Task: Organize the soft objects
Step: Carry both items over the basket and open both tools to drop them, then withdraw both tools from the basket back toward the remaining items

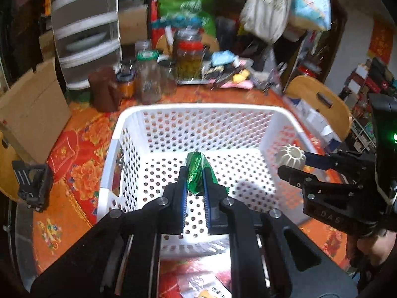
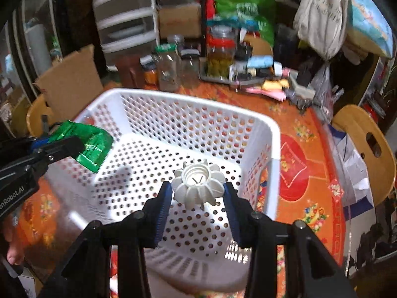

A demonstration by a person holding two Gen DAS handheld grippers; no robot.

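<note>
A white perforated plastic basket [image 1: 198,108] [image 2: 188,100] stands on the orange flowered tablecloth. My left gripper [image 1: 194,173] is shut on a shiny green packet [image 1: 197,173] and holds it above the basket's inside. The packet also shows in the right wrist view [image 2: 91,144] at the basket's left rim. My right gripper [image 2: 198,188] is shut on a white ribbed flower-shaped object [image 2: 198,186] above the basket floor. The same object [image 1: 291,156] and gripper show in the left wrist view over the basket's right rim.
Glass jars [image 1: 148,74] [image 2: 220,54], a brown container [image 1: 104,89] and clutter stand behind the basket. A cardboard sheet [image 1: 32,114] leans at the left. A wooden chair back [image 1: 320,104] [image 2: 367,146] is at the right. A striped drawer unit [image 1: 86,24] stands behind.
</note>
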